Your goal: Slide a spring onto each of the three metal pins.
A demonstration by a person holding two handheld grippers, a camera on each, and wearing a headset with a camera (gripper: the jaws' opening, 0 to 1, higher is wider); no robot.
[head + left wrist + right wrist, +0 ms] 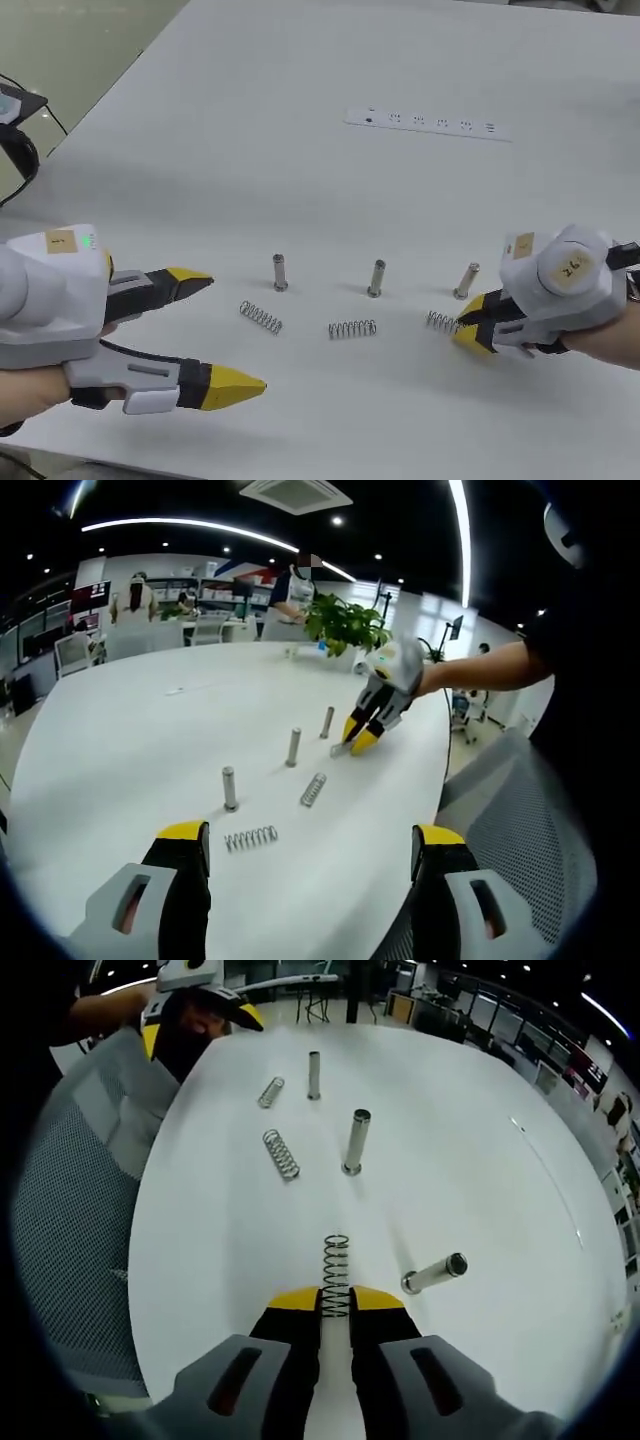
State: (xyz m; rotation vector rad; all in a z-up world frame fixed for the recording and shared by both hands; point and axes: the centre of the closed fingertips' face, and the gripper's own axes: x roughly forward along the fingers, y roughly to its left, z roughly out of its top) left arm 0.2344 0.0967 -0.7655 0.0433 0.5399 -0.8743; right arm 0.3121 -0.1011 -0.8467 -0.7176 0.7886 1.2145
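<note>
three metal pins stand upright in a row on the white table (300,180): the left pin (279,272), the middle pin (376,278) and the right pin (466,281). all three pins are bare. three springs lie on the table just in front of the pins, one near each: the left spring (260,317), the middle spring (352,329) and the right spring (440,321). the right gripper (470,330) is down at the table just beside the right pin. its yellow-tipped jaws are almost pressed together, pinching the near end of the right spring. in the right gripper view that spring sticks out forward from between the jaws, along the table surface. the left gripper (230,331) is held at the left, short of the left spring, its jaws spread wide and holding nothing. in the left gripper view the left spring lies just beyond the two tips, in the gap between them. a white power strip (428,124) lies farther back on the table, well apart from the pins.
</note>
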